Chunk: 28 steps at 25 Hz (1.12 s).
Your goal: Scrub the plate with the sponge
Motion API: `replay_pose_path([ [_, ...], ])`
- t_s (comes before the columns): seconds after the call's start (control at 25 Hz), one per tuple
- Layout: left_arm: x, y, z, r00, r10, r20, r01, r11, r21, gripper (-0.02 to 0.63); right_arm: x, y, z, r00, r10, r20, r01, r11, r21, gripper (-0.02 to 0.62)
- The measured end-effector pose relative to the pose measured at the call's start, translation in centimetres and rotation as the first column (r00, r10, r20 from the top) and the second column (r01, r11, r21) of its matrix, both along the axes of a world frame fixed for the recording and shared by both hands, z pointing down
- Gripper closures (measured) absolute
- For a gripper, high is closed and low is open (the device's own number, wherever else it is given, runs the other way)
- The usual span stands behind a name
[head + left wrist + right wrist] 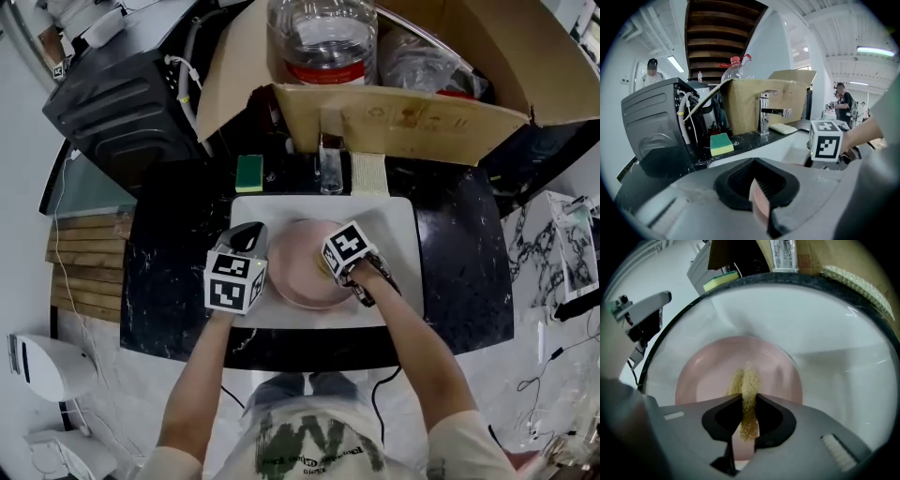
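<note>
Right gripper view: right gripper (pixel 746 405) had its jaws clamped on a yellow mesh sponge (pixel 748 380). The strip was folded double. Its long axis ran 6 to 12 along the jaws, with the free end pointing out at 12 and touching the pink plate (pixel 712 376) near its centre. The head view showed only a yellow speck there, under the right gripper (pixel 324 268).

Left gripper view: left gripper (pixel 761 199) had its jaws closed on the plate rim, seen edge-on as a pink sliver. That view showed none of the plate's face. The head view filled that in: the left gripper (pixel 255 246) held the plate (pixel 298 281) at its 9 o'clock edge. The right gripper came in from 3 and pointed toward about 10. The plate sat in the middle of the white sink (pixel 398 225).

Farther out, on the black counter at the sink's 12 o'clock side:
- a chrome faucet (pixel 329 167)
- a green-and-yellow sponge (pixel 249 172) at 11
- a cream pad (pixel 368 173) at 1

Behind them was a cardboard box (pixel 412 117) holding a clear plastic bottle (pixel 322 37). A black appliance (pixel 122 103) stood at 10. Only the left gripper view showed people standing in the room beyond.
</note>
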<state>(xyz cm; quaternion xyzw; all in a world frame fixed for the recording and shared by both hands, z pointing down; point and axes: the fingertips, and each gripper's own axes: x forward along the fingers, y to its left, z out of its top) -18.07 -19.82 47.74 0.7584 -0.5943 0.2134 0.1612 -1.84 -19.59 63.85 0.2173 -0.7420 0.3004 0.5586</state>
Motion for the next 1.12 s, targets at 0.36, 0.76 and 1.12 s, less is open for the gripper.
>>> replay_pose_path([
  [0.36,0.2,0.5,0.2,0.999,-0.036,0.018,0.036,0.999,-0.007,0.603,1.2,-0.6,0.2,0.999,-0.05,-0.02,0.049,0.999,-0.007,0.532],
  [0.76,0.6,0.8,0.6,0.997,-0.072,0.019,0.072,0.997,-0.012,0.603,2.7,-1.1,0.4,0.994,-0.094,-0.051,0.093,0.996,-0.005,0.532],
  [1.12,1.3,0.6,0.6,0.996,-0.093,0.015,0.093,0.996,-0.01,0.603,3.7,-1.5,0.4,0.993,-0.111,-0.05,0.111,0.994,0.004,0.532],
])
